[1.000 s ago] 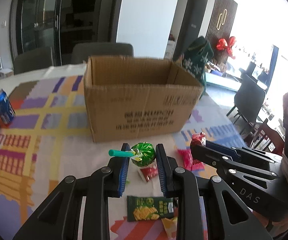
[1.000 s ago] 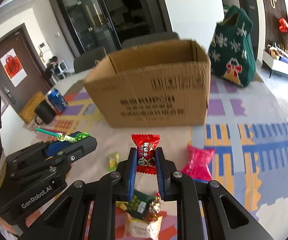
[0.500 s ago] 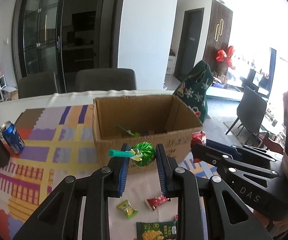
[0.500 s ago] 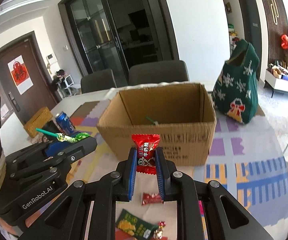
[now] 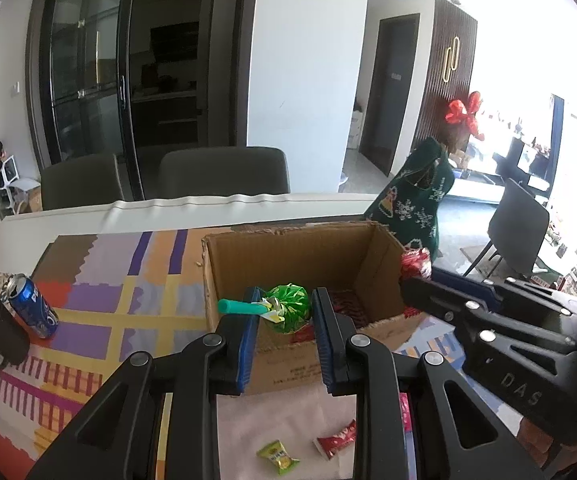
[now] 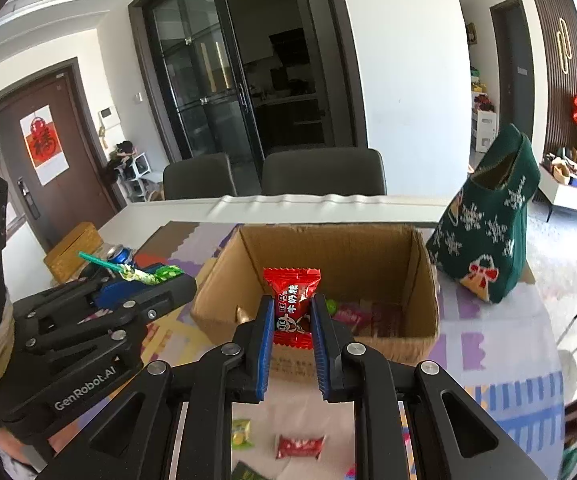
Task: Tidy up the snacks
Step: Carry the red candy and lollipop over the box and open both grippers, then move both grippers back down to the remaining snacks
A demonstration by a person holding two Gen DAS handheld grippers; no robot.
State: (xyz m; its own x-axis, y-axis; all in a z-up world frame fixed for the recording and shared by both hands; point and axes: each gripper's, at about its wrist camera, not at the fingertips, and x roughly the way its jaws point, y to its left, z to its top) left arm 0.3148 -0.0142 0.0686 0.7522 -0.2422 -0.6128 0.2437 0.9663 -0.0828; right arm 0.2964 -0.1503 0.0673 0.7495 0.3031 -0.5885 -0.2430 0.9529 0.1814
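My left gripper point(image 5: 283, 312) is shut on a green-wrapped lollipop point(image 5: 288, 307) with a teal stick, held over the near wall of the open cardboard box point(image 5: 224, 276). My right gripper point(image 6: 290, 314) is shut on a red candy packet point(image 6: 291, 300), held above the near edge of the same box point(image 6: 424, 280). Several snacks lie inside the box. The left gripper also shows at the left of the right wrist view point(image 6: 156, 276), and the right gripper at the right of the left wrist view point(image 5: 420, 276).
Loose on the table below lie a small green candy point(image 5: 277, 457) and a red candy point(image 5: 335, 438). A blue soda can point(image 5: 32, 306) and a black mug point(image 5: 2, 338) stand at the left. A green Christmas stocking bag point(image 6: 488, 220) stands right of the box. Chairs stand behind the table.
Both grippers have risen and moved forward with their candies, from low in front of the box to above its near edge. The box's inside now shows.
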